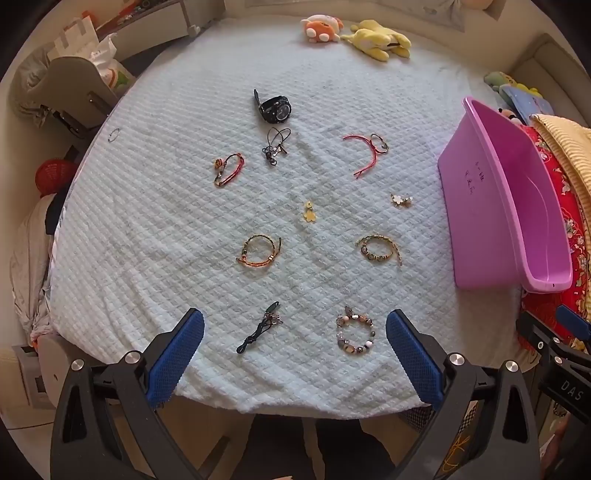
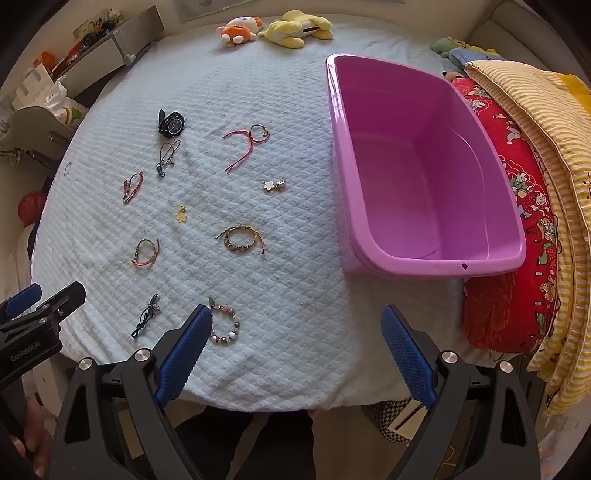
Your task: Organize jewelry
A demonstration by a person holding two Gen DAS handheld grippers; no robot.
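Several pieces of jewelry lie spread over a pale blue quilted bed cover (image 1: 166, 229). Among them are a black watch (image 1: 275, 107), a red cord bracelet (image 1: 365, 151), a yellow flower charm (image 1: 308, 213), a braided orange bracelet (image 1: 259, 251) and a beaded bracelet (image 1: 355, 334). My left gripper (image 1: 294, 345) hangs open above the near edge, with the beaded bracelet and a dark cord charm (image 1: 260, 326) between its blue pads, untouched. My right gripper (image 2: 296, 345) is open too, over bare cover near the empty pink tub (image 2: 424, 177). The beaded bracelet (image 2: 224, 328) lies beside its left pad.
Plush toys (image 1: 356, 35) lie at the far edge of the bed. Folded red and yellow striped bedding (image 2: 532, 206) is stacked right of the tub. A small ring (image 1: 114, 134) sits at the left edge. Shelves and bags (image 1: 88, 55) stand off to the left.
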